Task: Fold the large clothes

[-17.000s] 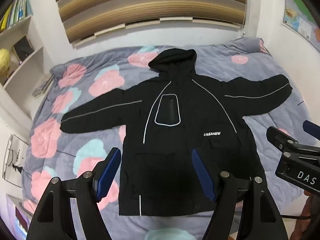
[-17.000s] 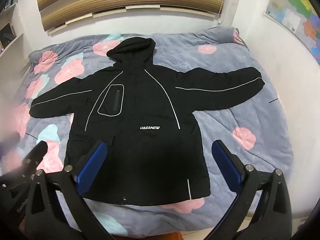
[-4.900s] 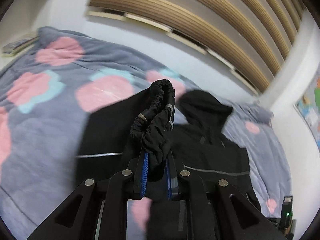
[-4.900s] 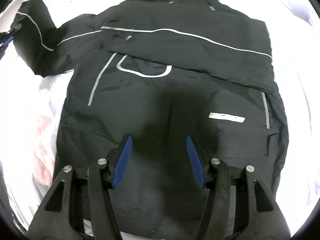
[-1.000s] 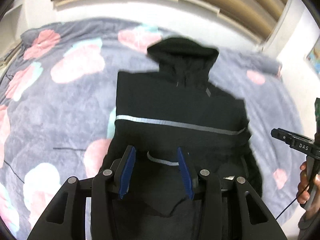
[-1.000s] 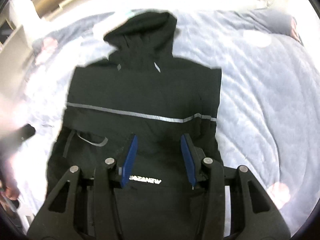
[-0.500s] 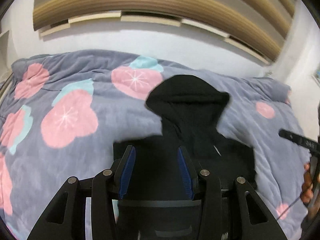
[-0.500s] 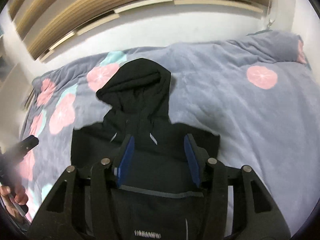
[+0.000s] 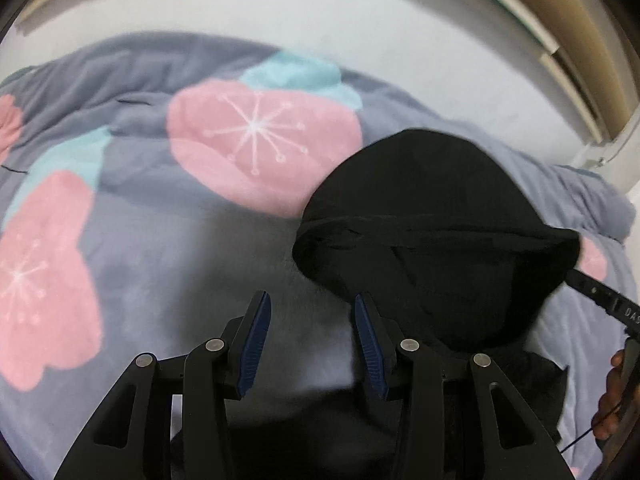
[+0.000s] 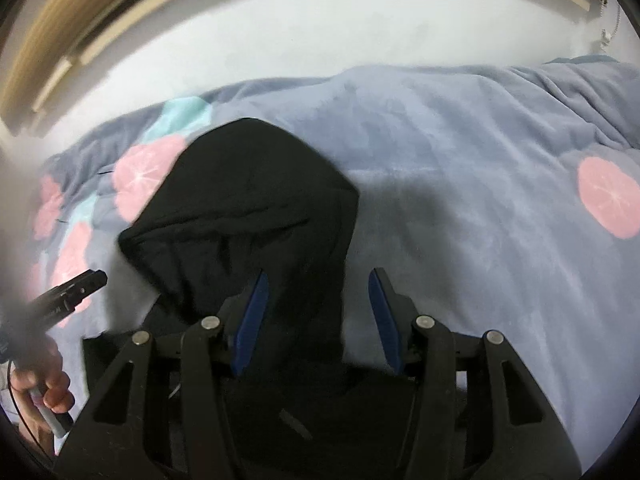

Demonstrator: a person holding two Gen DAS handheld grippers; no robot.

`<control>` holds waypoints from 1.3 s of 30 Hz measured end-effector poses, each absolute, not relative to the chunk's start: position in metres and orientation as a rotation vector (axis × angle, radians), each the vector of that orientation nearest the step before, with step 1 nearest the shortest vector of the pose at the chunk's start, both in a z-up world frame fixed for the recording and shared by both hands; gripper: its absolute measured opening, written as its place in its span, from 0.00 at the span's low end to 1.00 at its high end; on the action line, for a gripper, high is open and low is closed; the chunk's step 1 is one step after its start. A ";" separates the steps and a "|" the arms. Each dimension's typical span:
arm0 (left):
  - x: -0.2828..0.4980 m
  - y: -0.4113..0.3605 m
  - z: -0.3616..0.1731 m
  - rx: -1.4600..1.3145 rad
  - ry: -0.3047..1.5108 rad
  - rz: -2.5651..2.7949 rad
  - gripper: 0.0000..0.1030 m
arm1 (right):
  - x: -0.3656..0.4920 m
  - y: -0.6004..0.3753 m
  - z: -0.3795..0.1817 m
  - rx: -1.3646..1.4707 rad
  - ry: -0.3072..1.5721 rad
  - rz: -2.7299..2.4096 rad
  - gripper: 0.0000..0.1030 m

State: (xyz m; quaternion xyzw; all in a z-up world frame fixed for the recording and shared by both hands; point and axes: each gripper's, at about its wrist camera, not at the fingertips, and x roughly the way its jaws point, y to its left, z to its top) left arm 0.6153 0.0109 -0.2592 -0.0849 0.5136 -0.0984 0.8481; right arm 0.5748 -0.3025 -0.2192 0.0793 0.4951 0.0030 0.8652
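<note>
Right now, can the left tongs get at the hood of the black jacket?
Probably yes. The left tongs are open, and the hood lies uncovered on the quilt just ahead to their right, with nothing between.

From my left wrist view, the jacket (image 9: 436, 240) below its hood is mostly hidden behind the left gripper (image 9: 310, 340) and cut off at the bottom edge. My right wrist view is smeared along its left side, blurring my left hand (image 10: 38, 396). The blanket (image 10: 480, 168) runs past the frame.
</note>
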 end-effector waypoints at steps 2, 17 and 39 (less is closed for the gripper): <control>0.626 0.007 -0.274 -0.199 1.092 -0.208 0.44 | 0.587 -0.308 -0.230 0.184 1.048 -0.001 0.48; 0.631 0.041 -0.331 -0.465 1.205 -0.230 0.18 | 0.571 -0.331 -0.294 0.124 1.123 0.081 0.04; 0.594 -0.002 -0.214 -0.259 0.903 -0.442 0.40 | 0.573 -0.313 -0.190 0.094 0.935 0.152 0.55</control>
